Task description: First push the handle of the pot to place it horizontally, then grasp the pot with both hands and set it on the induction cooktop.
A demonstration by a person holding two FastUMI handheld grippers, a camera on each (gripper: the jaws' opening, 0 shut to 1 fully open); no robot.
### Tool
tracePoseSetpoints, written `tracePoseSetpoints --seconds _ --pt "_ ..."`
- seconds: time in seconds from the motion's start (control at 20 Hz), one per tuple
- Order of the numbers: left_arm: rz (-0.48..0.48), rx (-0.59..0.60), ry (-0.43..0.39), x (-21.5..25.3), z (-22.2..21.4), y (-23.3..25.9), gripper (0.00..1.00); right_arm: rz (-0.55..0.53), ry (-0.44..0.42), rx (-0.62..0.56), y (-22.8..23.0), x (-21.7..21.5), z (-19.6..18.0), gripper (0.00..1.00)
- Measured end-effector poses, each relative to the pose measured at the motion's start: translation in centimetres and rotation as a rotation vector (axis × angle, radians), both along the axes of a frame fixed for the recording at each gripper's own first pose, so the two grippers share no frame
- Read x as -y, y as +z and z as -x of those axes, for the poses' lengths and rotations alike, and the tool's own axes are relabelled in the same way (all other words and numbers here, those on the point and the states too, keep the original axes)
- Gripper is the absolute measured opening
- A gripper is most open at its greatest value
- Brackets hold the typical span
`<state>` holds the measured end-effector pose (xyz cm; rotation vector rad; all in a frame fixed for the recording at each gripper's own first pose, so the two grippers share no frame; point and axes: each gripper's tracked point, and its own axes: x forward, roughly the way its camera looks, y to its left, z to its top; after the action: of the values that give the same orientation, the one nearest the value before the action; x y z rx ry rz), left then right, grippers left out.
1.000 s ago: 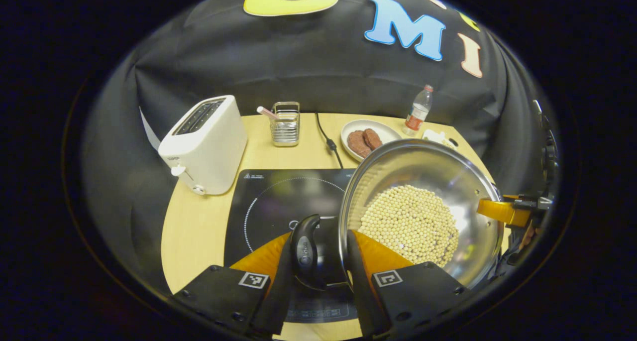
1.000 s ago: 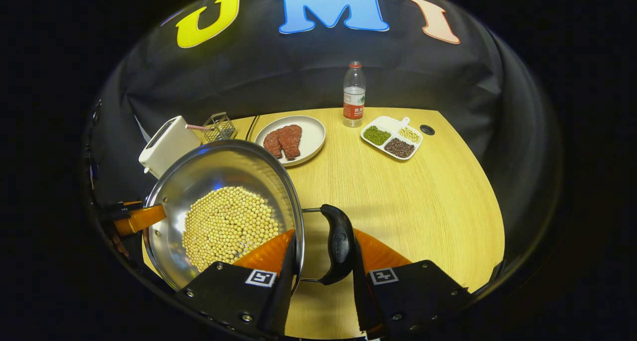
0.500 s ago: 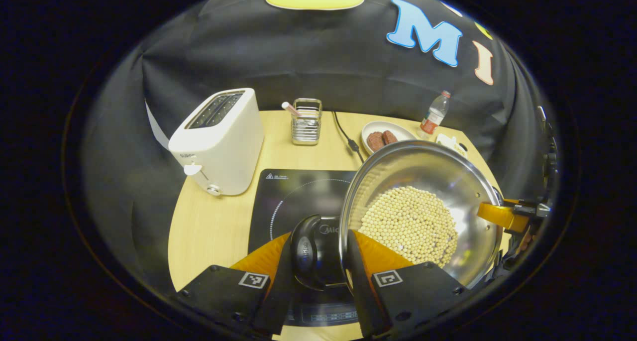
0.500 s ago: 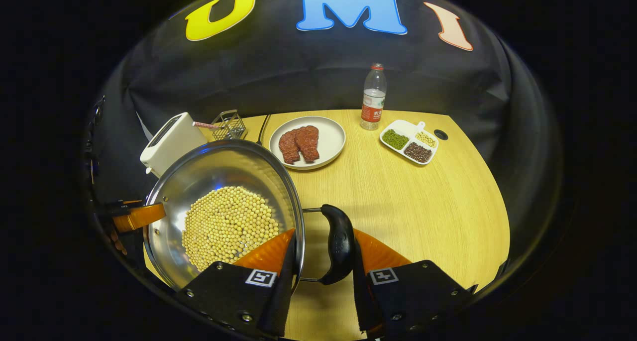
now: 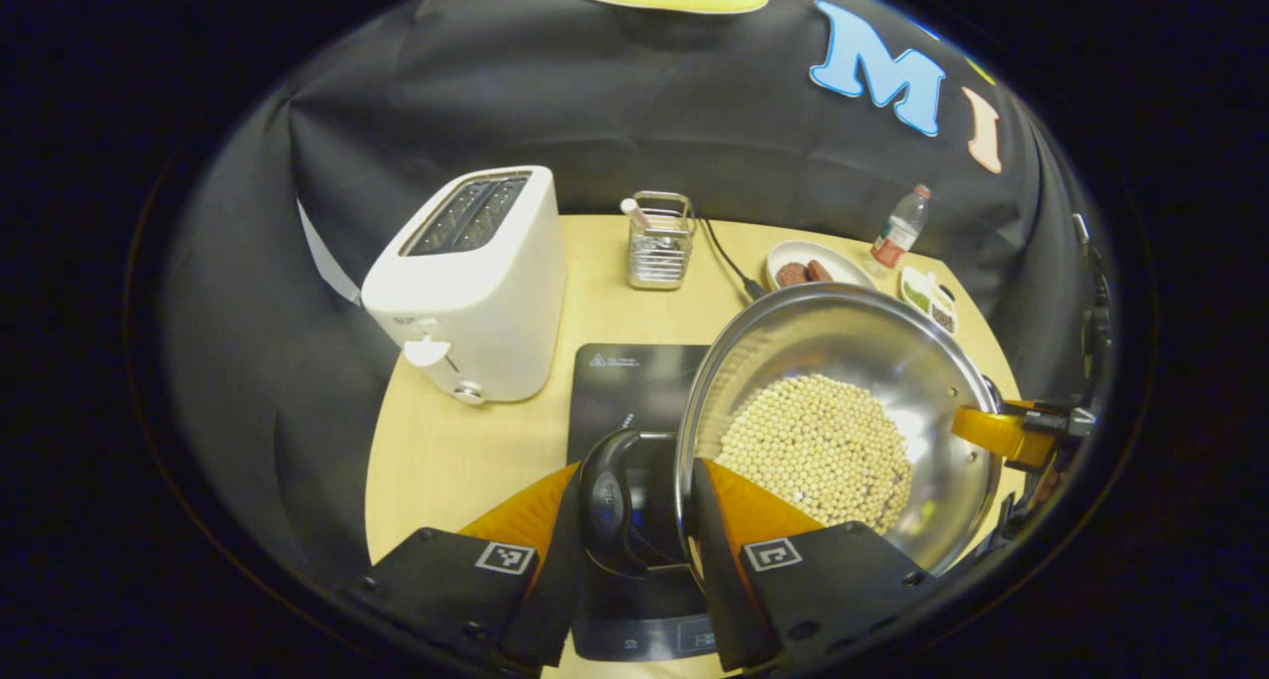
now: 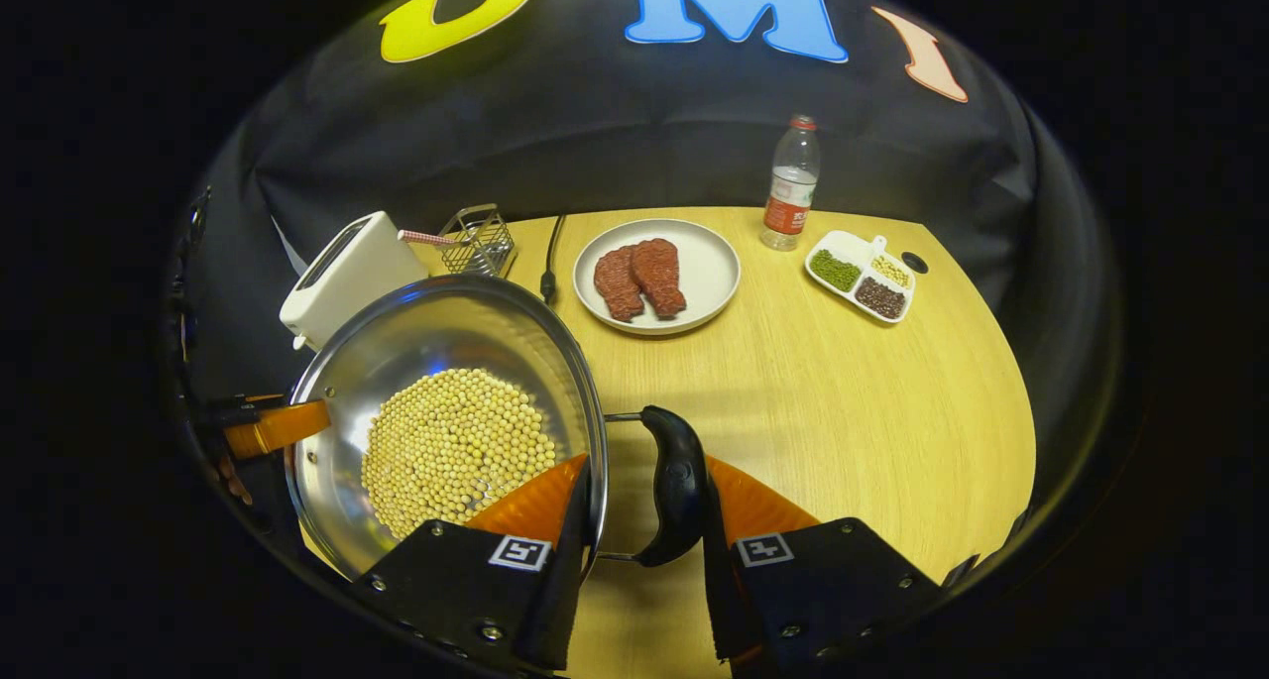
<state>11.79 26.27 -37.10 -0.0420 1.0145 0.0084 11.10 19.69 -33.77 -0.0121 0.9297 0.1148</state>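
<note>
A steel pot with a layer of pale beans is held between both grippers, level, with one black side handle to each. My left gripper is shut on the pot's left handle, one finger outside the handle and one inside the rim. My right gripper is shut the same way on the right handle of the pot. The black induction cooktop lies under and left of the pot. Each gripper also shows across the pot: the right gripper and the left gripper.
A white toaster stands close to the cooktop's left edge, a wire rack and the power cable behind it. A plate of meat, a water bottle and a divided dish sit at the back right.
Both grippers have carried the pot leftward and towards the toaster. More of the cooktop is now covered by the pot, and the toaster looms larger. Both grips are unchanged.
</note>
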Motion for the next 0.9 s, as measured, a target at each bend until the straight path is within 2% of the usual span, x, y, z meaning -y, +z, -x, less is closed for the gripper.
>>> tracePoseSetpoints --seconds 0.35,0.4,0.45,0.7,0.75,0.8,0.85,0.9 --pt "-0.002 -0.008 -0.006 -2.7 -0.9 -0.5 0.62 -0.008 -0.008 -0.008 -0.8 -2.6 -0.6 0.53" --pt "0.0 -0.01 -0.009 -3.0 -1.1 -0.7 0.65 -0.007 -0.014 -0.01 -0.9 -2.8 -0.6 0.53" --pt "0.006 -0.012 -0.009 -3.2 -1.4 -1.2 0.59 -0.01 -0.025 -0.008 -1.0 -3.0 -0.6 0.53" --pt "0.004 -0.017 -0.029 -3.7 -2.1 -2.4 0.65 -0.011 -0.047 -0.011 -1.9 -3.7 -0.6 0.53" --pt "0.009 -0.022 -0.029 -3.9 -2.1 -2.7 0.59 -0.009 -0.05 -0.012 -2.2 -3.9 -0.6 0.53" --pt "0.013 -0.025 -0.027 -4.0 -2.2 -2.9 0.62 -0.009 -0.051 -0.01 -2.2 -3.9 -0.7 0.53" --pt "0.015 -0.024 -0.029 -4.2 -2.4 -3.1 0.59 -0.008 -0.053 -0.01 -2.4 -4.1 -0.8 0.53" --pt "0.013 -0.023 -0.033 -4.3 -2.6 -3.3 0.62 -0.01 -0.055 -0.01 -2.5 -4.2 -0.9 0.53"
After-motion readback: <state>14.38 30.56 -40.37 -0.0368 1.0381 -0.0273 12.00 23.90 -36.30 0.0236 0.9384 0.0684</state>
